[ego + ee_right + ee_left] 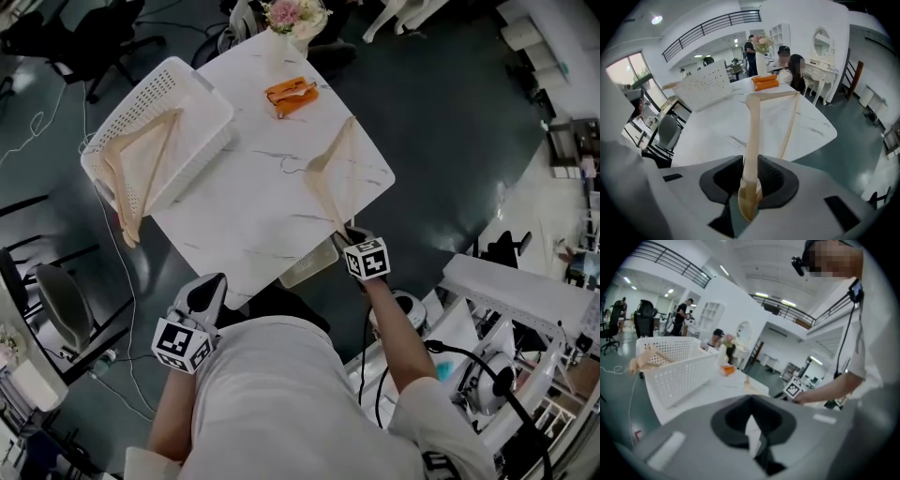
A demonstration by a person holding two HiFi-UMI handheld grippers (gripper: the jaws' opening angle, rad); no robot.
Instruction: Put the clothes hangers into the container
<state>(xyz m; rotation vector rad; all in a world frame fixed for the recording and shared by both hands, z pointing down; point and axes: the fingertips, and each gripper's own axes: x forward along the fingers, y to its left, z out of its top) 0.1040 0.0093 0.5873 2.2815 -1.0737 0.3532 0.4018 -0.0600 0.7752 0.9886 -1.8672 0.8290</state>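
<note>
A pale wooden hanger (330, 173) lies over the right part of the white marbled table (253, 202), its far end near the edge. My right gripper (352, 235) is shut on its near end. In the right gripper view the hanger (753, 126) runs out from between the pads of my right gripper (750, 176), lifted off the tabletop. The white perforated basket (192, 98) stands on the table's left corner with other hangers (141, 155) inside, one poking over its rim. My left gripper (204, 298) hangs below the table's front edge, shut and holding nothing; in its own view, the left gripper (752, 425) faces the basket (679, 369).
An orange object (292, 95) lies near the far edge, beside a vase of flowers (296, 17). A beige tray (309, 264) pokes out under the table's front edge. Office chairs (70, 42) and cables are on the floor to the left, and equipment racks (525, 300) to the right.
</note>
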